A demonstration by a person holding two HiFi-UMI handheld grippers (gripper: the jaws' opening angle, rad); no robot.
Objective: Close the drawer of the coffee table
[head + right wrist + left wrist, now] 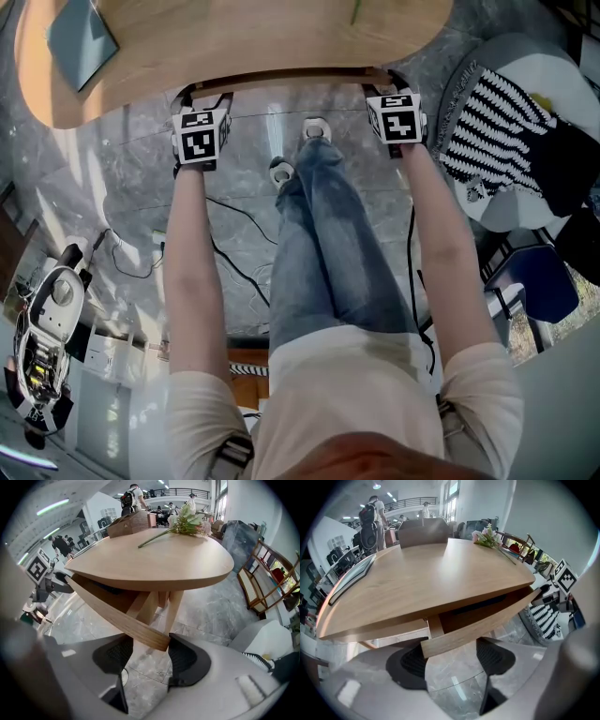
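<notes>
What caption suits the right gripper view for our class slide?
Right tool, jaws apart around the end of the open drawer front under the coffee table; flowers lie on top.

pale wooden drawer (478, 629), grey marbled floor (248, 150)

My left gripper (203, 96) and right gripper (388, 82): grey shells, black ribbed pads (412, 665), white cubes (200, 136) with black square markers. Black cable (411, 253) off right. I wear blue jeans (328, 244), cream short-sleeved top (347, 384), light shoes (316, 128).
</notes>
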